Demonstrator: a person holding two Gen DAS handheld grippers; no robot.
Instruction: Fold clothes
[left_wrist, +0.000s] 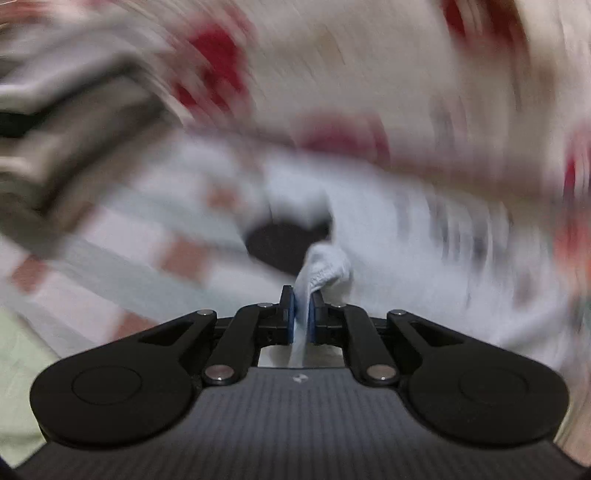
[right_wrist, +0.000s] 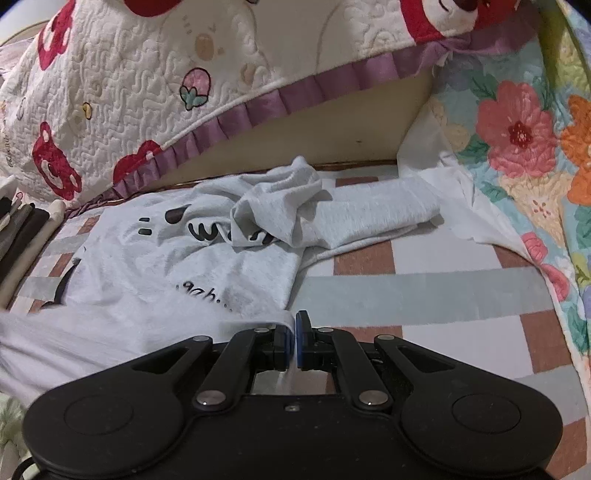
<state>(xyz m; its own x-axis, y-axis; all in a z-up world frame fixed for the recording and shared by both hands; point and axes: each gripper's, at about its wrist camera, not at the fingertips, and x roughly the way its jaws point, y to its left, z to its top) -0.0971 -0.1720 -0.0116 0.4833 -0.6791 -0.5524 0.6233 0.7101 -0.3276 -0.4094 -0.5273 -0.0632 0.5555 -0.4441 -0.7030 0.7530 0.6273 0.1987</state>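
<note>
L wrist view: heavy motion blur over the whole bg. Left gripper (left_wrist: 303, 306) is sitting clamped on a bunched bit of the light grey shirt (left_wrist: 325, 266); fabric is poking up between the blue pads (left_wrist: 290, 314) and also trailing down behind them. Shirt is spreading off to the right, dark print showing as smears only. A dark oval patch just beyond the pinched cloth, can't tell what it is. Checked bedsheet (left_wrist: 155, 258) is showing at left, white/red quilt (left_wrist: 332, 55) far, stacked grey shapes at far left too blurred to id.

R wrist view: sharp. Right gripper (right_wrist: 294, 332) is sitting with jaws together on the shirt's near edge, thin fabric caught between the pads (right_wrist: 302, 343). Shirt (right_wrist: 177, 266) is lying on the checked bedsheet (right_wrist: 424, 295), body at left-centre w/ black lettering, one sleeve stretched to the far right, another part crumpled on top near the middle. Bear-print quilt (right_wrist: 147, 92) w/ purple ruffle is hanging over the far side. Floral blanket (right_wrist: 517, 129) is lying at right. Dark folded clothes (right_wrist: 18, 229) are sitting at the far left edge.
</note>
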